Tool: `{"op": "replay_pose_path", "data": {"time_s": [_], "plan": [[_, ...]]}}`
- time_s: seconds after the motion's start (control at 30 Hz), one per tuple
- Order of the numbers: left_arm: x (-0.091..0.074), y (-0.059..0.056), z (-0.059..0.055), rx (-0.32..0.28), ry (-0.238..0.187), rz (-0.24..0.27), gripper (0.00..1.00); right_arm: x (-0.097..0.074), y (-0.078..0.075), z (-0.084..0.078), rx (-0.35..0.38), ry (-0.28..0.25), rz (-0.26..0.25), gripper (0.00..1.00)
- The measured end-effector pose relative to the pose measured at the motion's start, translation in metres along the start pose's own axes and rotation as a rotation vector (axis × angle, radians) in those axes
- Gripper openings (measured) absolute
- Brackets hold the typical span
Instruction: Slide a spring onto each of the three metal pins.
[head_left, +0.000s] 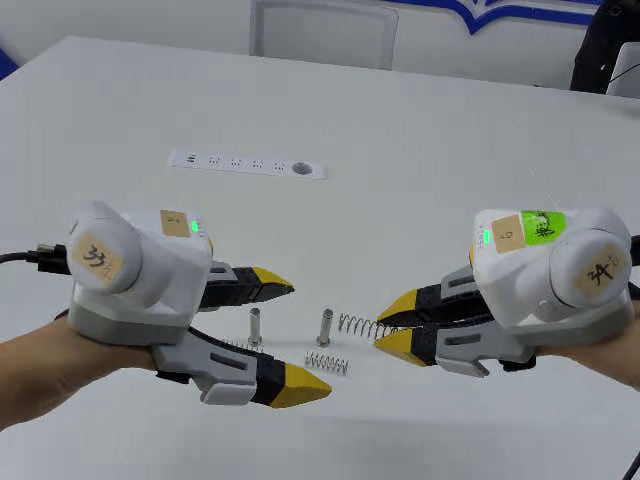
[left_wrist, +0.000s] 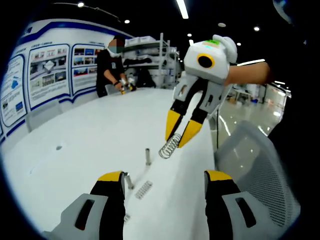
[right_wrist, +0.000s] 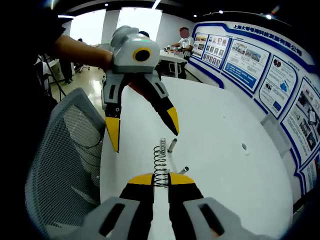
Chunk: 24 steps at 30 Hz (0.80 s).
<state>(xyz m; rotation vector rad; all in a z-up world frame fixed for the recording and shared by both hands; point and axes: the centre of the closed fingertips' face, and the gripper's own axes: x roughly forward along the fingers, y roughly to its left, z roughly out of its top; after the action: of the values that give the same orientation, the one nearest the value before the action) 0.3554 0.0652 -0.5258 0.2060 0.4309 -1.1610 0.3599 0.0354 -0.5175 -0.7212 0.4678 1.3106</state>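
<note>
Two short metal pins stand upright on the white table (head_left: 420, 170): one pin (head_left: 254, 326) between my left gripper's jaws, the other pin (head_left: 325, 326) just right of it. My right gripper (head_left: 380, 333) is shut on one end of a spring (head_left: 358, 324); the free end points at the right-hand pin and stops just short of it. A loose spring (head_left: 326, 363) lies in front of the pins. My left gripper (head_left: 310, 340) is open and holds nothing. In the right gripper view the held spring (right_wrist: 161, 162) sticks forward toward a pin (right_wrist: 171, 145).
A white power strip (head_left: 246, 164) lies farther back on the table. A grey chair (head_left: 323, 32) stands at the far edge, and a mesh chair (right_wrist: 65, 150) sits beside the table. A person (left_wrist: 112, 67) works at the table's far end.
</note>
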Motion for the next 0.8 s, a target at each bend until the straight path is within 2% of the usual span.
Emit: {"op": "replay_pose_path", "data": {"time_s": [0.2,0.37,0.63,0.8], "plan": [[0.004,-0.006,0.004,0.014,-0.007,-0.022,0.61,0.002,0.009,0.012,-0.028,-0.010,0.025,0.10],[0.007,-0.006,0.010,0.028,-0.018,-0.021,0.56,0.005,0.013,0.016,-0.045,-0.008,0.036,0.10],[0.011,-0.007,0.017,0.056,-0.023,-0.026,0.50,0.007,0.011,0.018,-0.058,-0.004,0.035,0.10],[0.011,-0.009,0.020,0.072,-0.025,-0.037,0.41,0.007,0.010,0.020,-0.074,0.002,0.031,0.10]]}}
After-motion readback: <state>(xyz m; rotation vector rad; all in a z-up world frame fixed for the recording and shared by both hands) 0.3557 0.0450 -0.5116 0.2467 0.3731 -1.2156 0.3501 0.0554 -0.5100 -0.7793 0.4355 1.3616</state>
